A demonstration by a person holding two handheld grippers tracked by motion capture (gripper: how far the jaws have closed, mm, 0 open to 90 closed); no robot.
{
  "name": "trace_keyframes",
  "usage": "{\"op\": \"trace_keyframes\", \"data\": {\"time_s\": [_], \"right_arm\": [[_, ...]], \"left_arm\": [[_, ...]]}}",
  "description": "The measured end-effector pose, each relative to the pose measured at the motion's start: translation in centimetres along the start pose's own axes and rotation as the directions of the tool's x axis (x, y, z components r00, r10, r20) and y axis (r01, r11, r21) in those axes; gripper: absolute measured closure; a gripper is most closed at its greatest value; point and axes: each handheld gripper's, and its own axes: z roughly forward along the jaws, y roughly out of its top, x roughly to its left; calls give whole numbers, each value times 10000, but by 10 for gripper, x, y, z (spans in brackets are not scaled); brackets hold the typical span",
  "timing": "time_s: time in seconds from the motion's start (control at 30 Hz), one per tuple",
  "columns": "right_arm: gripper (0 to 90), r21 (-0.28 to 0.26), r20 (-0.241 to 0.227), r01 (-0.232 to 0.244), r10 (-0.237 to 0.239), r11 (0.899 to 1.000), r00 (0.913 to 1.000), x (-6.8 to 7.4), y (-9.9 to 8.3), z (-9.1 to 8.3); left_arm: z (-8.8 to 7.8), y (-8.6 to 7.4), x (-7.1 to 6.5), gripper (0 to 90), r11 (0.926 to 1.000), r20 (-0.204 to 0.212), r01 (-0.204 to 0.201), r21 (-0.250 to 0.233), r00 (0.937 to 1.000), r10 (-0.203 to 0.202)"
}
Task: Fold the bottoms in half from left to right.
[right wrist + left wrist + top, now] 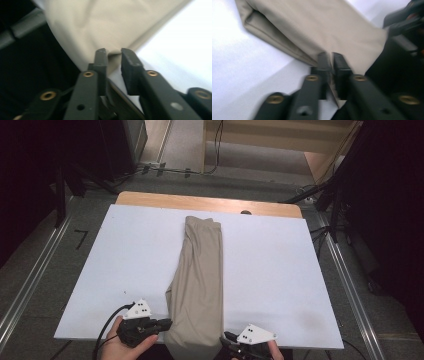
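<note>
My left hand-held gripper (331, 60) stands barely apart on the trousers' (197, 280) hem mid-frame, while my right hand-held gripper (113, 58) gapes wider at the cloth edge.

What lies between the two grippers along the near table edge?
The near end of the beige trousers, seen in the high view: left gripper at its left edge, right gripper at its right.

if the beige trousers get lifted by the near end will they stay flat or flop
The trousers would probably flop: they are soft folded cloth, already creased and draping over the table edge. The far end would likely drag along the smooth white top rather than lift. The folded layers may slide apart, since nothing visibly holds them together.
</note>
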Motion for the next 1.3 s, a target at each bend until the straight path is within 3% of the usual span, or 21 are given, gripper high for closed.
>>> {"op": "trace_keyframes", "data": {"time_s": [0.07, 0.2, 0.3, 0.47, 0.53, 0.67, 0.87, 1.07, 1.17, 1.3], "right_arm": [[596, -66, -46, -134, 133, 9999, 9999, -4, -1, -1], [510, -665, -71, 27, -32, 9978, 10000, -4, 1, -7], [426, -996, 62, 301, -296, 9946, 9995, -5, 6, -9], [297, -1292, -147, 169, -190, 9915, 9997, -20, 23, -9], [296, -1456, -271, 14, -54, 9893, 9996, -29, 33, -9], [279, -1789, -129, 25, -49, 9839, 9999, -48, 57, -6], [186, -1960, 232, 104, -59, 9805, 9997, -76, 93, 17], [5, -2008, -68, -167, 156, 9795, 9999, -108, 121, 42], [0, -2013, -147, -191, 165, 9793, 9998, -123, 134, 54], [0, -2077, -84, -544, 538, 9767, 9985, -144, 151, 67]], "left_arm": [[-1, 1, -3, 557, 9994, -284, -154, -299, 9995, 145], [-8, 7, -3, 289, 9919, -279, -168, -1256, 9995, 134], [-10, 10, 0, 154, 9876, -113, -158, -1561, 9998, 142], [-12, 25, 9, 0, 9772, 634, -560, -2048, 9955, 704], [-12, 33, 14, 0, 9728, 669, -763, -2187, 9934, 930], [-7, 51, 30, 0, 9700, 287, -951, -2237, 9942, 1041], [9, 80, 62, 0, 9643, -66, -802, -2523, 9967, 812], [27, 111, 88, 0, 9634, -446, -1034, -2473, 9944, 953], [35, 126, 100, 0, 9633, -511, -1057, -2468, 9941, 960], [46, 146, 115, 0, 9661, -572, -911, -2417, 9952, 796]]}}
